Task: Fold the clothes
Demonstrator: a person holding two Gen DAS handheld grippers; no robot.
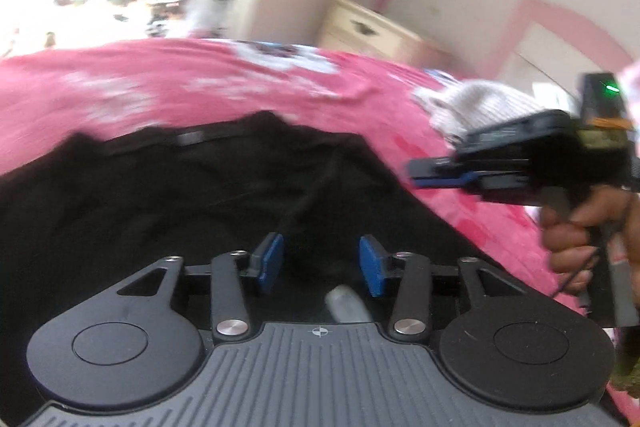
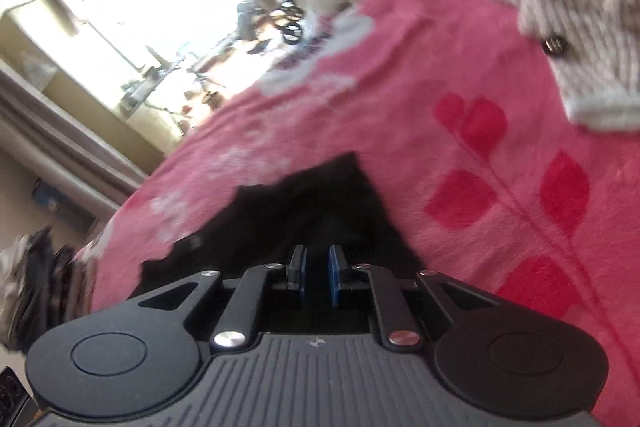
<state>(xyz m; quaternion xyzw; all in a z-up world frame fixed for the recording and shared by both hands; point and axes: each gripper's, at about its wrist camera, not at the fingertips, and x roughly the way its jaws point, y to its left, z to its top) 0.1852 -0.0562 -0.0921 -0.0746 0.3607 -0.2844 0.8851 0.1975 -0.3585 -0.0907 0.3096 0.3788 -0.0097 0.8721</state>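
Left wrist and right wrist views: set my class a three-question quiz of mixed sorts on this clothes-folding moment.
1. True or false: the left gripper has its jaws spread apart.
2. The black garment lies on a blanket of which colour? A green, B pink, C blue.
3. Fill in: the grey knitted garment lies ___ the black garment, not on it.

Key:
1. True; both blue pads stand well apart over black cloth.
2. B.
3. Apart from; pink blanket shows between them.
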